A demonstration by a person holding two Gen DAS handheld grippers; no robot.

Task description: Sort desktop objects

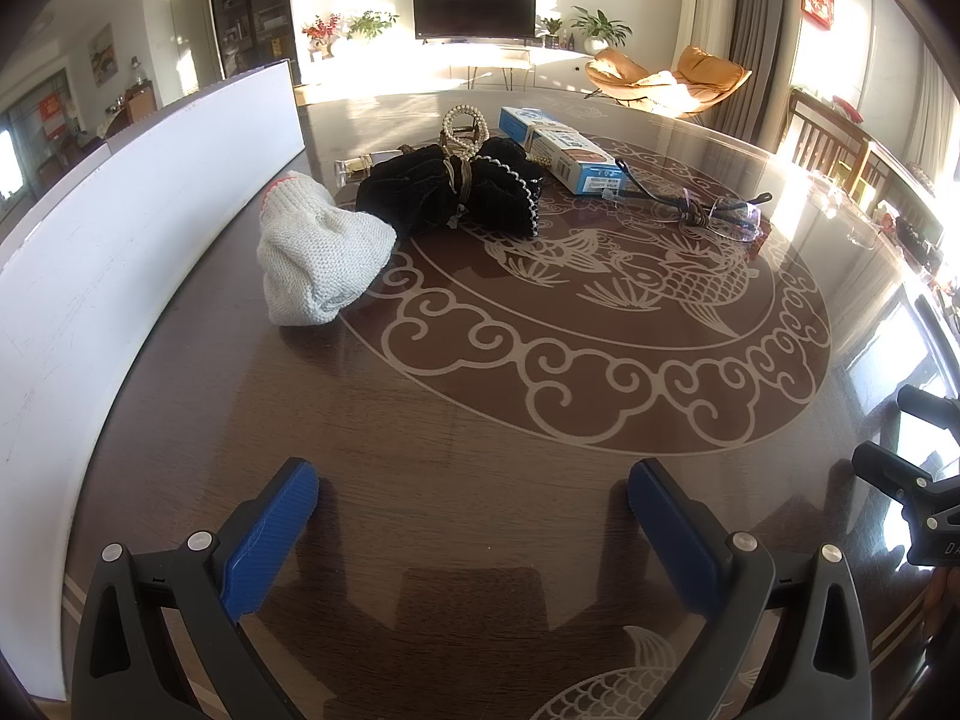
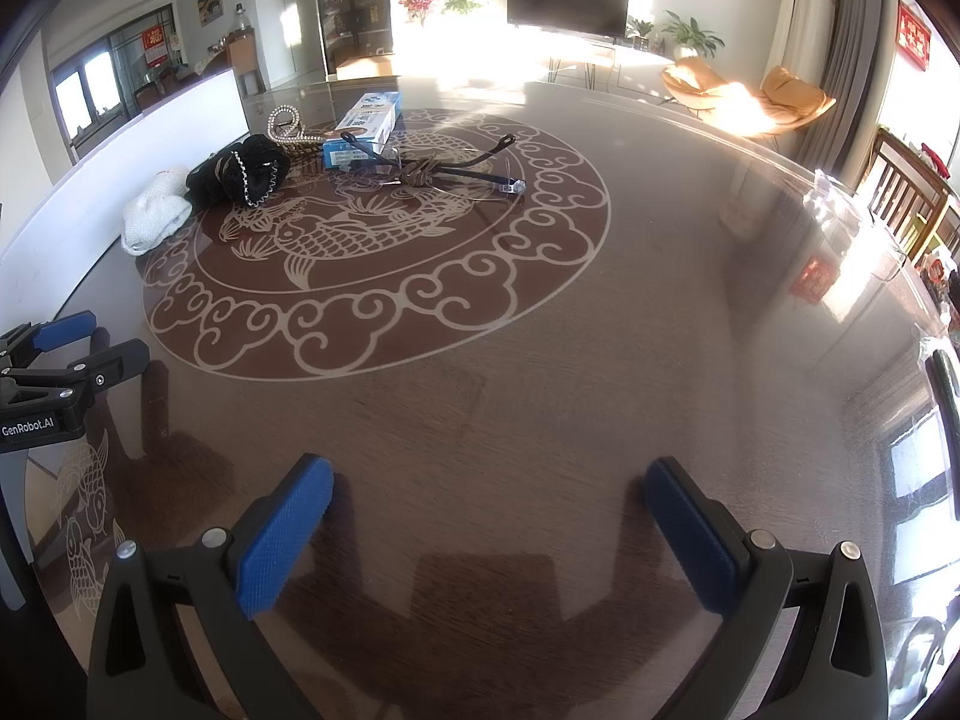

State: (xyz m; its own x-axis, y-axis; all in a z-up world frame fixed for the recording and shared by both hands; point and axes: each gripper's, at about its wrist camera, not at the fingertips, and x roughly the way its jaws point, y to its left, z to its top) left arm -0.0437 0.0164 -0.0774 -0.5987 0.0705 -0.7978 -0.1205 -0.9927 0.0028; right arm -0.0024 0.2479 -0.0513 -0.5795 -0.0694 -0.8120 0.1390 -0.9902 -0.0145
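Note:
A white knit glove [image 1: 321, 258] lies at the left of the round table, next to a black velvet pouch [image 1: 450, 189]. A pearl bracelet [image 1: 462, 126], a small glass bottle [image 1: 354, 168], a blue-and-white box [image 1: 564, 147] and clear glasses [image 1: 714, 210] lie behind and to the right. The same cluster shows in the right wrist view: glove [image 2: 156, 219], pouch [image 2: 240, 177], box [image 2: 363, 126], glasses [image 2: 444, 171]. My left gripper [image 1: 474, 480] is open and empty, well short of the objects. My right gripper [image 2: 489, 480] is open and empty over bare table.
A long white board [image 1: 120, 240] stands on edge along the table's left side. The right gripper's body [image 1: 918, 492] shows at the left view's right edge. The left gripper [image 2: 60, 360] shows at the right view's left edge. Wooden chairs [image 2: 912, 192] stand at the right.

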